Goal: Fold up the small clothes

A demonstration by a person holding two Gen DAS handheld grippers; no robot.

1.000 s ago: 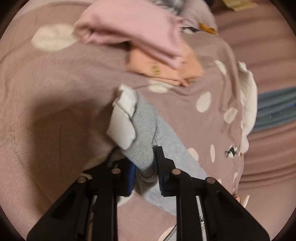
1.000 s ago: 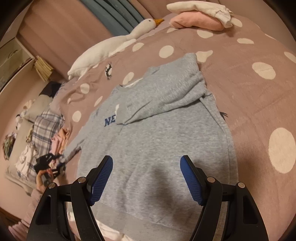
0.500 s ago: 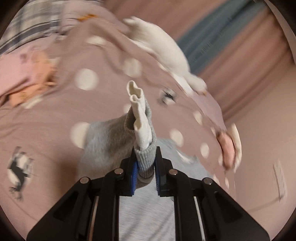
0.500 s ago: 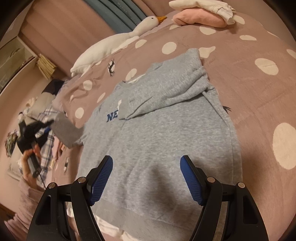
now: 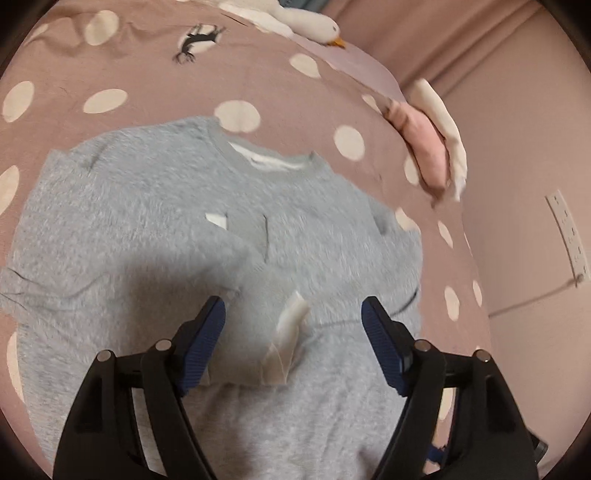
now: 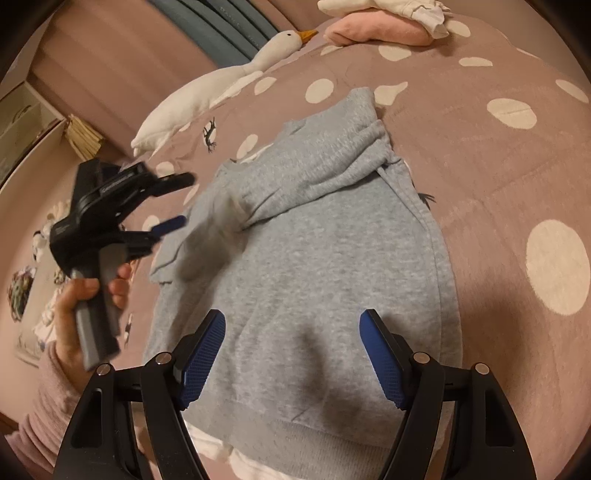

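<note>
Sweatshirt: one grey sweatshirt (image 6: 325, 258) lies spread on the polka-dot bedspread (image 6: 498, 155), hem nearest the right camera, neckline towards the plush goose (image 6: 221, 85).
Sleeves: two, both laid across the chest — the far one (image 6: 332, 177) in a thick crumpled band, the near one (image 5: 155, 236) flatter, its cuff and a white inner cuff (image 5: 291, 321) lying loose between the left fingers.
Left gripper (image 5: 293, 328): spread wide, holding nothing, hovering just above the folded-in cuff; in the right view it hangs at the garment's left edge in the person's hand (image 6: 85, 295).
Right gripper (image 6: 291, 343): also spread, empty, poised over the lower body panel near the hem.
Step in hand: judging by the layout, sleeves are in and the body fold comes next.
Doing it well: take the hem at both corners — one gripper each — pinching grey layer and white underlayer (image 6: 236, 458) together, then carry it up to the neckline in one level motion so the sleeves stay trapped inside; smoothing the bunched far sleeve first would give a flatter packet.
Counts: one sweatshirt in work, two grippers, one goose, one stack of finished clothes (image 6: 384, 26) at the far edge with a pink piece under a white one.
</note>
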